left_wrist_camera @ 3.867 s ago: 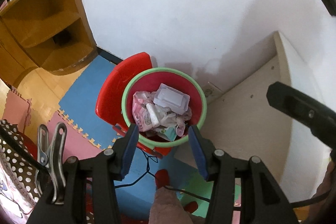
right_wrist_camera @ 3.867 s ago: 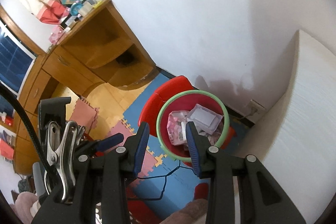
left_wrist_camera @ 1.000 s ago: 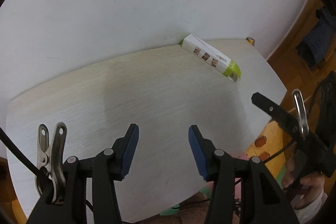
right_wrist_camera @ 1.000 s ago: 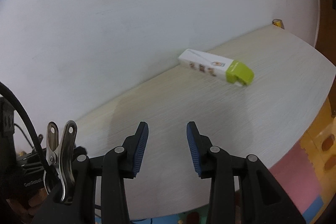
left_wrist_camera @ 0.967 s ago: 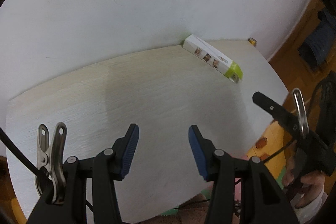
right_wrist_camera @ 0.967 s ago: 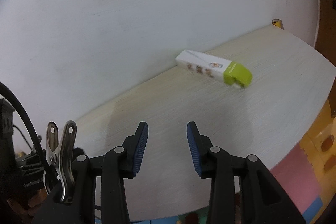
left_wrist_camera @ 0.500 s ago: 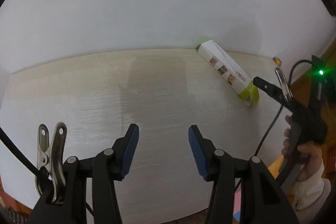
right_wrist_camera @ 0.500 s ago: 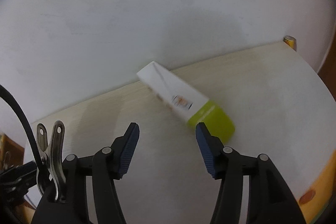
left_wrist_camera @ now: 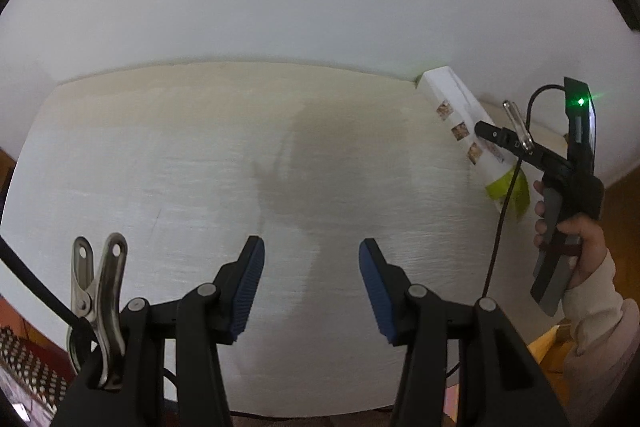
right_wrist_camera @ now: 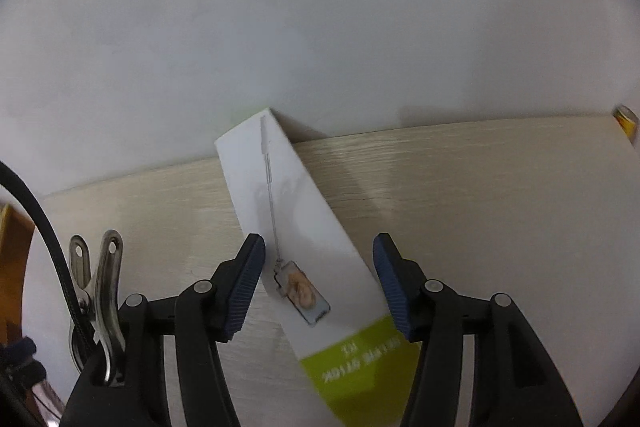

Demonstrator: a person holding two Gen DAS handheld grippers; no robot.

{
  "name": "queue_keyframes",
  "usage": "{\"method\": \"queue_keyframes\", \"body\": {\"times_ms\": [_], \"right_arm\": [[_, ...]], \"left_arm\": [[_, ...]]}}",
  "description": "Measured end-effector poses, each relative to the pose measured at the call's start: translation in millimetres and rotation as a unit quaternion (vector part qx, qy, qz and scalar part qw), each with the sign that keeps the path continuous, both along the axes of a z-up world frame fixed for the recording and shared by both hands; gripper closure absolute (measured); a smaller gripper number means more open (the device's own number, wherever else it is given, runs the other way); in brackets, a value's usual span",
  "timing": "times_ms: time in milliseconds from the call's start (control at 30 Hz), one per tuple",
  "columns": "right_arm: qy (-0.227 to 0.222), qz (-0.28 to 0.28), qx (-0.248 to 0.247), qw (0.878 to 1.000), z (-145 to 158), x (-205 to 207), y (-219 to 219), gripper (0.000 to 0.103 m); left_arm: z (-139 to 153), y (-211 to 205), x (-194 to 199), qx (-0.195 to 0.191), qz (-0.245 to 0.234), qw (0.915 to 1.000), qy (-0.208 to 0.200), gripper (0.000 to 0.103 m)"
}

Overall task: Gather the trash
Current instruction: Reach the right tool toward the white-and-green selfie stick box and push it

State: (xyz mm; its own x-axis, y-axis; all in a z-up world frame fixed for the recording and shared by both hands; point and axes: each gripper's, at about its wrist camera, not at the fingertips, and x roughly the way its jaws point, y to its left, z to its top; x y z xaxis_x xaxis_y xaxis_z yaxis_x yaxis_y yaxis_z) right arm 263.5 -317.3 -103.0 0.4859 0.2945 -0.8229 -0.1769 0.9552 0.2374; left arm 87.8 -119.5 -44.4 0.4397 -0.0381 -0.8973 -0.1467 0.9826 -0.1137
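The long white box [right_wrist_camera: 296,247] has a lime-green end in the lower middle of the right wrist frame, and the white lettering on that green band is blurred and upside down, so I can't read it; above it there is a small printed picture of a phone on a thin stick. The box lies flat and slantwise on the pale wood-grain table [right_wrist_camera: 500,211], its far corner against the white wall [right_wrist_camera: 320,7]. The right gripper [right_wrist_camera: 319,283] is wide open, its blue pads either side of the box but clear of it, gripping nothing. To the right of the box the tabletop runs bare to its far edge, where a small yellow thing [right_wrist_camera: 626,119] sits at the frame's right side. In the left wrist frame the left gripper [left_wrist_camera: 311,289] hangs equally wide open and empty over bare table, the box [left_wrist_camera: 460,115] well off at the upper right.
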Motion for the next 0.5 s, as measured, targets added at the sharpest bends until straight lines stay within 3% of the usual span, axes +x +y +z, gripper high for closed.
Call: {"method": "queue_keyframes", "body": {"times_ms": [333, 500], "right_arm": [[-0.006, 0.087, 0.026, 0.996, -6, -4, 11, 0.045], [-0.004, 0.163, 0.040, 0.986, -8, -21, 26, 0.046]], "left_arm": [[7, -12, -3, 0.007, 0.021, 0.9998, 0.003, 0.051], [11, -9, -7, 0.004, 0.024, 0.9997, 0.002, 0.051]]}}
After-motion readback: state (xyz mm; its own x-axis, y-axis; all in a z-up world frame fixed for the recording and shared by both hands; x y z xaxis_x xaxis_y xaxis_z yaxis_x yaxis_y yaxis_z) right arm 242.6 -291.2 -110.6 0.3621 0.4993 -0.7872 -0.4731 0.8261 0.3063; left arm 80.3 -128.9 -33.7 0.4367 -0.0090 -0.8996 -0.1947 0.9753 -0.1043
